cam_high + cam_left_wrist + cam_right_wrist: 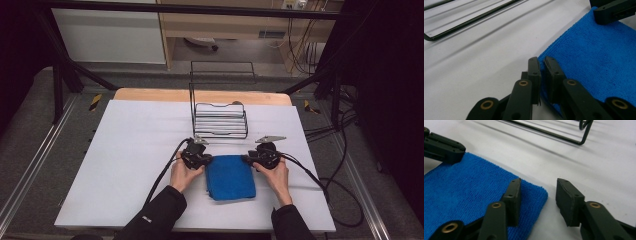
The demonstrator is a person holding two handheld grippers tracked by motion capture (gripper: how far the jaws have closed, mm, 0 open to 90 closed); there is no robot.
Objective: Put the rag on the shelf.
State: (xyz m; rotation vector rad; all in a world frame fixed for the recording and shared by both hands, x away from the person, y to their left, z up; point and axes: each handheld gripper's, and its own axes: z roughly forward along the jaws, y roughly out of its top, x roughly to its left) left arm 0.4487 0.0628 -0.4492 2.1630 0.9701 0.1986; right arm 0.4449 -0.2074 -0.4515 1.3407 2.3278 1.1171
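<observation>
Near edge, high view: two dark sleeves, a small white mark on the left one, unreadable. Blue cloth (230, 177) folded flat on the white tabletop (125, 150), at 6 o'clock from the wire rack (220, 120). Left claw (541, 65) pressed together, pinching the cloth's near corner, seen in the left gripper view. Right claw (538, 195) spread, straddling the opposite corner, one pad on the cloth, the other on bare tabletop, pads not pressing. Beyond the rack at 12 o'clock: wooden tabletop edge, grey floor, black frame, cables (330, 185) at 3 o'clock.
</observation>
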